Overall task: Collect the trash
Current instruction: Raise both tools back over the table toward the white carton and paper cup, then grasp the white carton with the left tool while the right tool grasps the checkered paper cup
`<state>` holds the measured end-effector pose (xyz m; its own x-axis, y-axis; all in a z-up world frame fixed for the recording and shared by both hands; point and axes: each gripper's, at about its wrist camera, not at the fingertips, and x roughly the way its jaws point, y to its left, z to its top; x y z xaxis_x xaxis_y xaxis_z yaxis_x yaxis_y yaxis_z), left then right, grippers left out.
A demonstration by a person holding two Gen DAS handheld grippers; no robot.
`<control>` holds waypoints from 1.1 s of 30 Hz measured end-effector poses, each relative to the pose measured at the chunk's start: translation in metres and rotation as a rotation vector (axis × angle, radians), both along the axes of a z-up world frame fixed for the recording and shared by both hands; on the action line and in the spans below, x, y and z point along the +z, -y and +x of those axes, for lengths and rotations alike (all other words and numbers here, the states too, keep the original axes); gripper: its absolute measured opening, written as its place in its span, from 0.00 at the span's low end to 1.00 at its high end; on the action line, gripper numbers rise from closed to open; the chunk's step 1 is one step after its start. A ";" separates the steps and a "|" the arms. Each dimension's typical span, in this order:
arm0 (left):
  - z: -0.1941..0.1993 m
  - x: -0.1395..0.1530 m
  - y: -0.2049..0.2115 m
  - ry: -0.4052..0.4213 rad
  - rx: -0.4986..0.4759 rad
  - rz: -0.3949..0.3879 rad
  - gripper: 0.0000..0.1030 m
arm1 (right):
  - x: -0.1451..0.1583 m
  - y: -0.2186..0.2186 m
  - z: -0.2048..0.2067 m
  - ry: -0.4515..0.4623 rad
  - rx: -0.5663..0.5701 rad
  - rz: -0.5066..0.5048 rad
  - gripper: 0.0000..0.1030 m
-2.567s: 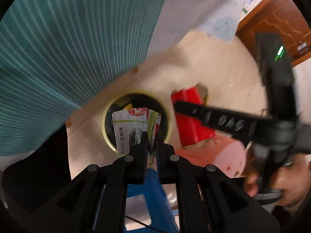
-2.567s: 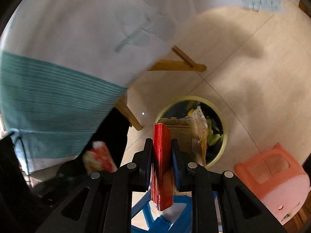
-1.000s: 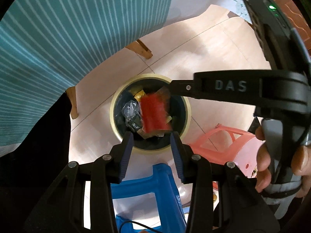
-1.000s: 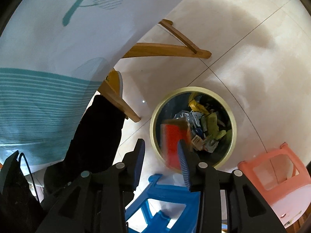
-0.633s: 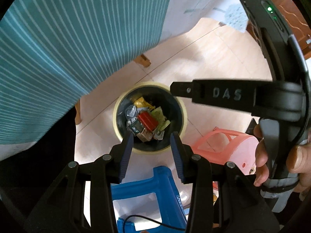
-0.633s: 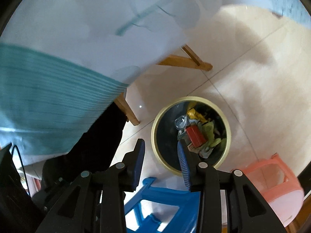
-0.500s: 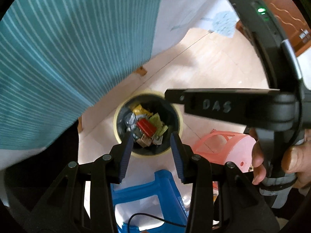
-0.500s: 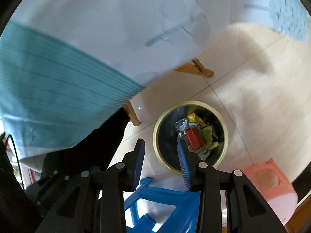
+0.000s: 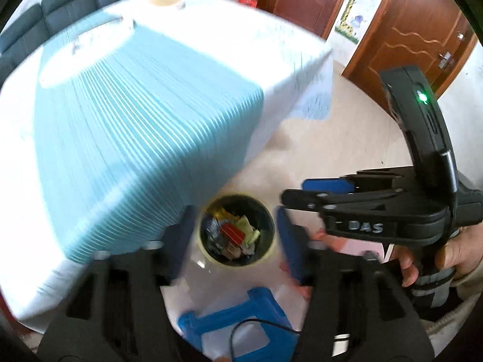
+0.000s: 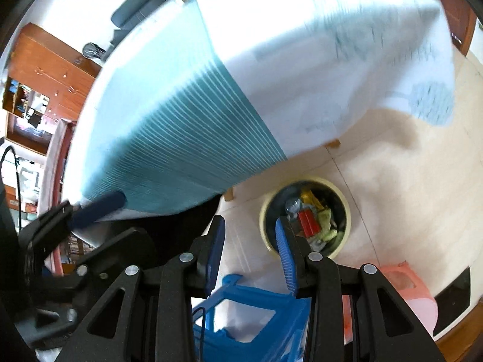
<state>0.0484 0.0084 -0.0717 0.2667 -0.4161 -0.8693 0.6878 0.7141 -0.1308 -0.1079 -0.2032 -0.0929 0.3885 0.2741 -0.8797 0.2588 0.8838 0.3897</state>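
A round bin with a yellow rim (image 9: pixel 205 253) stands on the floor beside the table; it also shows in the right wrist view (image 10: pixel 347 208). A red packet (image 9: pixel 231 231) lies on top of wrappers inside it, and shows in the right wrist view (image 10: pixel 308 222). My left gripper (image 9: pixel 234 229) is open and empty, high above the bin. My right gripper (image 10: pixel 249 235) is open and empty, above and left of the bin. The right gripper also shows in the left wrist view (image 9: pixel 320 191), held in a hand.
A table with a teal striped cloth (image 9: pixel 135 120) fills the left; a bowl (image 9: pixel 164 0) sits on its far side. A blue stool (image 9: pixel 241 325) and a pink stool (image 10: pixel 413 295) stand near the bin. Wooden doors (image 9: pixel 407 39) are behind.
Both grippers let go of their trash, which dropped into the bin. Both have since risen and tilted up, so the tabletop and room now show.
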 end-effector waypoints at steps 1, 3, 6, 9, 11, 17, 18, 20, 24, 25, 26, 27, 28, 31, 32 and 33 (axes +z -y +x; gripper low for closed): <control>0.005 0.010 -0.005 0.020 -0.014 -0.005 0.64 | 0.010 0.000 0.001 0.013 -0.004 -0.002 0.34; 0.014 0.028 -0.013 0.065 -0.033 0.006 0.65 | 0.034 0.000 0.007 0.045 -0.016 -0.004 0.34; 0.034 0.052 -0.023 0.107 -0.056 0.032 0.65 | 0.069 -0.001 0.022 0.096 -0.033 -0.011 0.34; 0.064 0.075 -0.036 0.130 -0.082 0.063 0.65 | 0.107 0.000 0.043 0.144 -0.053 -0.029 0.35; 0.086 0.091 -0.040 0.138 -0.099 0.086 0.65 | 0.127 0.000 0.056 0.169 -0.064 -0.039 0.36; 0.159 0.136 -0.052 0.171 -0.122 0.139 0.65 | 0.182 -0.008 0.112 0.224 -0.058 -0.065 0.43; 0.172 0.144 -0.052 0.168 -0.133 0.141 0.65 | 0.189 -0.005 0.126 0.230 -0.057 -0.059 0.44; 0.199 0.151 -0.051 0.161 -0.165 0.149 0.65 | 0.198 -0.002 0.147 0.239 -0.060 -0.041 0.44; 0.248 0.147 -0.042 0.083 -0.233 0.182 0.65 | 0.194 0.009 0.191 0.241 -0.091 -0.024 0.44; 0.259 0.143 -0.037 0.070 -0.245 0.193 0.65 | 0.190 0.012 0.200 0.239 -0.101 -0.018 0.44; 0.271 0.137 -0.032 0.064 -0.267 0.209 0.65 | 0.186 0.015 0.212 0.234 -0.114 -0.004 0.44; 0.279 0.131 -0.026 0.075 -0.282 0.225 0.65 | 0.180 0.017 0.220 0.231 -0.123 0.006 0.44; 0.289 0.122 -0.020 0.096 -0.300 0.247 0.65 | 0.173 0.020 0.229 0.227 -0.132 0.022 0.44; 0.311 0.105 -0.006 0.112 -0.334 0.284 0.65 | 0.157 0.028 0.253 0.215 -0.160 0.051 0.44; 0.320 0.099 -0.001 0.110 -0.340 0.289 0.65 | 0.148 0.032 0.259 0.214 -0.163 0.053 0.44; 0.329 0.093 0.004 0.104 -0.345 0.294 0.65 | 0.142 0.034 0.265 0.213 -0.164 0.056 0.44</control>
